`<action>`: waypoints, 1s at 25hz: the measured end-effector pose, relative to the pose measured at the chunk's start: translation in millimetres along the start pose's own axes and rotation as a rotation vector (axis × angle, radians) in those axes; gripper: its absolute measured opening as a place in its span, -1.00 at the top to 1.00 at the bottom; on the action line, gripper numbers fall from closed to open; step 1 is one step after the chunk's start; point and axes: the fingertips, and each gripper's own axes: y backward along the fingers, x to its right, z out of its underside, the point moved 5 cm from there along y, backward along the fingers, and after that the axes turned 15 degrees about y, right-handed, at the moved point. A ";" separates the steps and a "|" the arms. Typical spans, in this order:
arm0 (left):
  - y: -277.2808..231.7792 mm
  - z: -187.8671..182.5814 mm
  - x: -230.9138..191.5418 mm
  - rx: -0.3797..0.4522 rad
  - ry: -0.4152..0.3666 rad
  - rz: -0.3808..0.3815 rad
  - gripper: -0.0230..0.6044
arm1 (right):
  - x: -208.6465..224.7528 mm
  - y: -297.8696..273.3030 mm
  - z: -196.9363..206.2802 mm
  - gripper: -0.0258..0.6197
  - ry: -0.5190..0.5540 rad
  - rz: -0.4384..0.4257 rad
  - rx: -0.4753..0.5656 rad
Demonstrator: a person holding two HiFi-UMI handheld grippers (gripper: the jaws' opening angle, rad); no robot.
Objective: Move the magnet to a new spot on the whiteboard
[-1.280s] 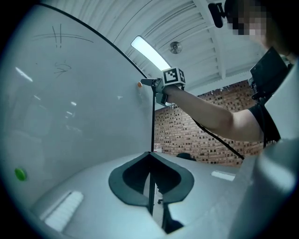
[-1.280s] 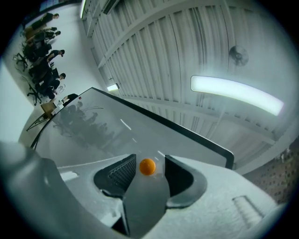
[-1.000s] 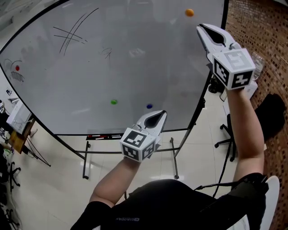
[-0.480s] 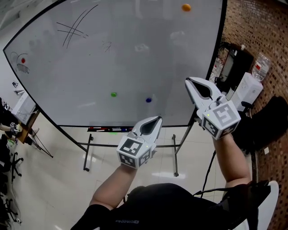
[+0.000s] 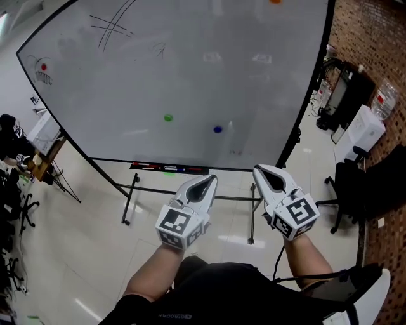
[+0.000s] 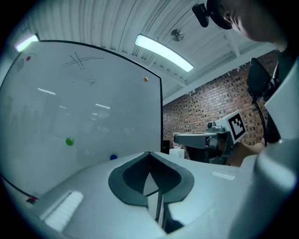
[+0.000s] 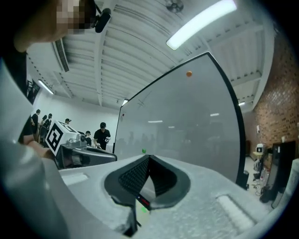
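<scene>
Head view, and the whiteboard [image 5: 190,63] fills the top of the picture, with every magnet stuck flat to its face. Both grippers hang low, well apart from the board. The left gripper [image 5: 208,180] and right gripper [image 5: 261,170] sit side by side, each with its jaws pressed together on nothing. So no magnet is being carried. The orange magnet [image 5: 275,1] sits at the board's very top edge, the green magnet [image 5: 168,117] and blue magnet [image 5: 217,129] are low down, and the red magnet [image 5: 43,66] is far left. It looks like hands parked clear of the board, either finished or between moves.
</scene>
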 end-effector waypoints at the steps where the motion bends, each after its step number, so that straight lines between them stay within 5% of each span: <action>1: 3.2 3.7 -1.4 -0.005 0.003 -0.005 0.87 | -6.3 1.9 4.3 0.92 -0.017 -0.010 -0.001; 11: 41.7 -7.8 -34.1 0.005 0.000 0.048 0.87 | -66.5 -16.9 -9.6 0.92 -0.034 -0.025 0.013; 25: 183.5 -15.6 -173.0 -0.049 0.050 0.082 0.87 | -230.4 -84.6 -8.4 0.92 -0.199 0.047 -0.034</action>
